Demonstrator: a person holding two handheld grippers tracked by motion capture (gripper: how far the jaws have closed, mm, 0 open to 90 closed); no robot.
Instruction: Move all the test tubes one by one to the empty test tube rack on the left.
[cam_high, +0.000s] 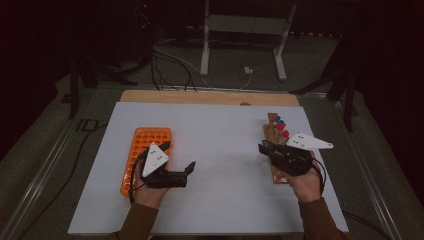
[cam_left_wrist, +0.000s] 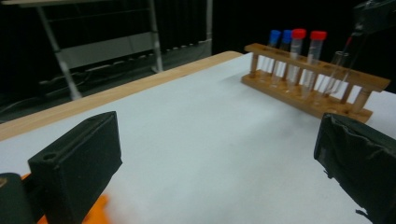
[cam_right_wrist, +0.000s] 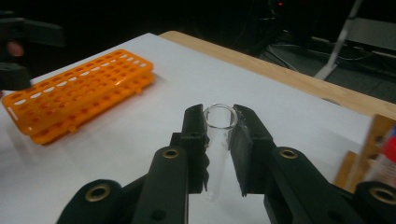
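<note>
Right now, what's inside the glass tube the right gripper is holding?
The glass tube, clamped between the jaws of the right gripper, is uncapped and looks empty through its open mouth and clear wall. Its lowest part is hidden between the jaws.

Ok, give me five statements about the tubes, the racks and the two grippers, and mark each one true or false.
1. The right gripper is shut on an uncapped clear tube. True.
2. The orange rack is full of tubes. False: its holes look empty.
3. The wooden rack holds tubes with blue caps and tubes with red caps. True.
4. The left gripper is clamped on a capped tube. False: its jaws stand wide apart with nothing between them.
5. The orange rack lies at the person's right. False: it lies at the left, by the left gripper.
</note>
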